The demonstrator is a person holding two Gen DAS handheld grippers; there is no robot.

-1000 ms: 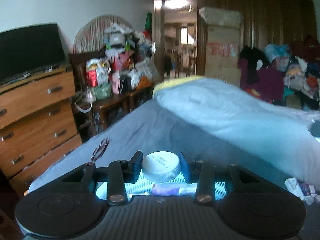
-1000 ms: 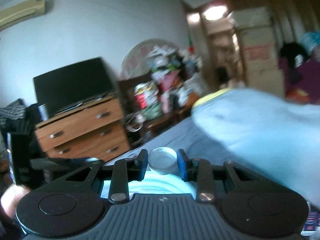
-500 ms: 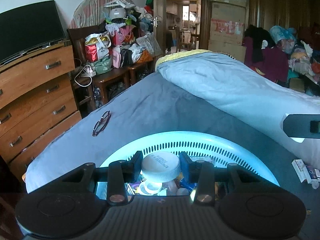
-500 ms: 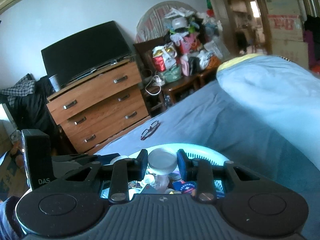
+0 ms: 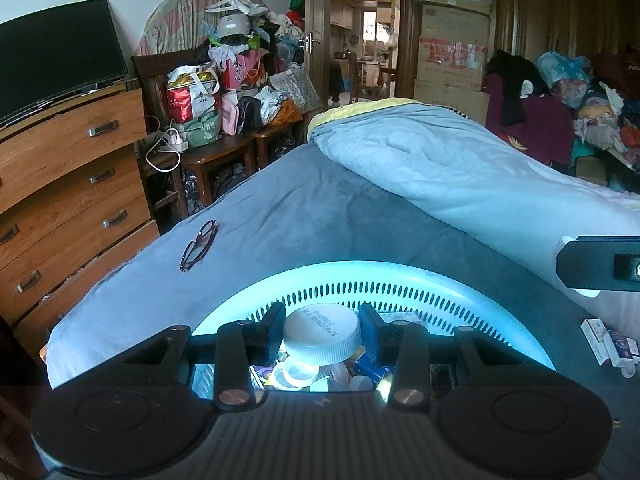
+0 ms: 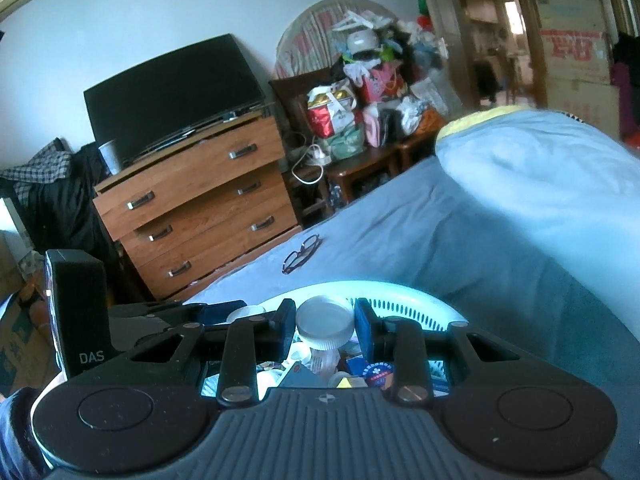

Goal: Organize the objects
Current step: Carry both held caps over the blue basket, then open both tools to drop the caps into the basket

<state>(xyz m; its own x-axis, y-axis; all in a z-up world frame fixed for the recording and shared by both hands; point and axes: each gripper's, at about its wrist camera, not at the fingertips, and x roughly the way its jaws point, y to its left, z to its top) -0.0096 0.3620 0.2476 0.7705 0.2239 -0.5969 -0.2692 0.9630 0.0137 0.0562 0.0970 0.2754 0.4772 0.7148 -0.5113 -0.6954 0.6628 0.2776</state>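
- Two grippers are in view, each clamped on one bottle by its white screw cap.
- The left gripper (image 5: 322,334) has both pads pressed on a wide white-capped bottle (image 5: 322,334), printed lettering on the cap top; it hangs above the basket's inside.
- The right gripper (image 6: 325,326) is closed tight on a narrower white-capped bottle (image 6: 326,326), whose clear body shows below the cap, also over the basket.
- One pale blue round plastic basket (image 5: 360,276) with a slotted wall sits on the bed at 6 o'clock in both views; it holds a jumble of small jars, lids and packets, too crowded to count.
- One pair of dark-framed glasses (image 5: 199,245) lies on the grey-blue bed sheet (image 5: 312,208) at 10 o'clock from the basket, well apart from it.
- One rolled light blue duvet (image 5: 460,172) lies across the bed at 1 o'clock.
- Small medicine boxes (image 5: 608,344), about two, lie on the sheet at 3 o'clock, outside the basket.
- One wooden dresser (image 6: 200,208) stands at 9 o'clock; three drawers are visible in the right wrist view, with two handles each.
- One dark television (image 6: 172,92) and one grey cup (image 6: 110,156) stand on it.
- In the left wrist view the other gripper's black body (image 5: 600,262) juts in at 3 o'clock.
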